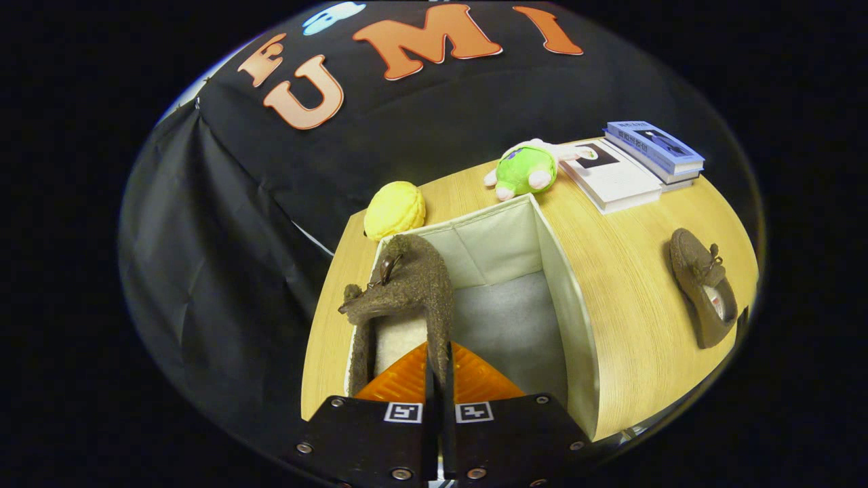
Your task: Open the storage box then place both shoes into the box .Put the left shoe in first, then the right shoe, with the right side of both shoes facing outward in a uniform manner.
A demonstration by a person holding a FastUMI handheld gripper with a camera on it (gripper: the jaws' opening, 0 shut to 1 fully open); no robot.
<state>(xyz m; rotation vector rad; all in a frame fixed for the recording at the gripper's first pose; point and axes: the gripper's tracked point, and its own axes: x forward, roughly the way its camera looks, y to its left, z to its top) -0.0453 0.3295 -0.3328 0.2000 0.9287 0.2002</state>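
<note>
A brown fuzzy shoe [407,291] hangs from my gripper [437,369], whose orange fingers [397,383] are shut on the shoe's side wall near the heel. The shoe hangs over the left part of the open storage box [576,305], a white fabric box with a grey floor, toe pointing toward the far wall. A second brown shoe [702,288] lies on the wooden table [630,271] to the right of the box, its opening turned to the right.
Beyond the box sit a yellow round plush [395,210] and a green plush toy [525,169]. Two books [634,166] are stacked at the far right of the table. The table's left edge runs close beside the box.
</note>
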